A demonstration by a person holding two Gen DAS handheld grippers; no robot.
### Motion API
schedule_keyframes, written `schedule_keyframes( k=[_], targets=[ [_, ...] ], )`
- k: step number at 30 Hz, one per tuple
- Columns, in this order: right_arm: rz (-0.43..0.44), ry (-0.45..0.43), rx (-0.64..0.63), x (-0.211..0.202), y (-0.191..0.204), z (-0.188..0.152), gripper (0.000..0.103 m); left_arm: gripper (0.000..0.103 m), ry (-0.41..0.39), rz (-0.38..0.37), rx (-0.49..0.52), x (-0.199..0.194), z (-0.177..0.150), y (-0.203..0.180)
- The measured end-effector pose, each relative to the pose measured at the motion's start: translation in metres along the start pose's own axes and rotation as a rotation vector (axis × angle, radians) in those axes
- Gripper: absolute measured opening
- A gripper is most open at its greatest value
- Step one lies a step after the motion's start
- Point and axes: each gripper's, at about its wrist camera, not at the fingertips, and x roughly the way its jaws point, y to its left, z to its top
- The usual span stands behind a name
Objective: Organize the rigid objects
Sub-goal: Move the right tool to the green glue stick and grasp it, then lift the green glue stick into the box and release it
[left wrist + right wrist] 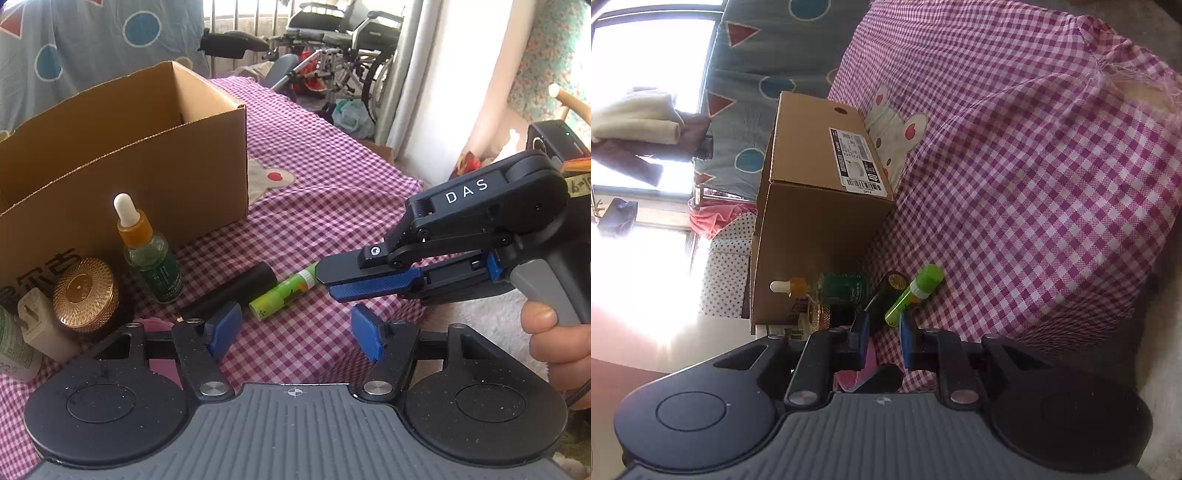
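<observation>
While your right gripper (327,282), its blue pads pressed together on nothing, noses against the green tube (282,295) at frame centre, your left gripper (295,328) hangs spread and empty; next, open, pinch the tube, and carry it to the cardboard box (147,155), upper left.

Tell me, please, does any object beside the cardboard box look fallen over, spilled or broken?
Two things lie on their sides on the checked cloth: the green glue stick and the black cylinder touching it. The green dropper bottle and the round gold lid stand upright. Nothing looks spilled or broken.
</observation>
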Motion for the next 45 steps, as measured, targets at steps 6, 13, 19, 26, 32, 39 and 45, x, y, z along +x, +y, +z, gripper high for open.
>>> schedule_keyframes(
  k=[6,13,19,26,32,39,45],
  targets=[
    [0.01,0.005,0.033,0.004,-0.014,0.012,0.02,0.059,0.035,0.042,0.051,0.023,0.0,-0.004],
    [-0.004,0.003,0.046,0.012,-0.023,0.021,0.034,0.055,0.083,0.003,0.04,0.033,0.002,-0.004],
    [-0.042,-0.003,0.016,0.015,-0.022,0.022,0.034,0.053,0.094,-0.132,0.007,0.021,-0.003,-0.011],
    [-0.109,-0.011,-0.089,0.023,-0.005,0.016,0.032,0.033,0.065,-0.051,0.034,0.027,-0.002,-0.014],
    [-0.163,0.008,-0.198,0.037,0.013,0.009,0.027,0.029,0.059,-0.067,0.002,0.026,-0.001,-0.007],
    [-0.208,0.023,-0.305,0.044,0.026,0.003,0.025,0.03,0.044,-0.084,-0.05,0.025,-0.005,0.005],
    [-0.2,0.03,-0.283,0.043,0.021,0.004,0.017,0.03,0.029,-0.082,-0.047,0.021,-0.009,0.003]
  ],
)
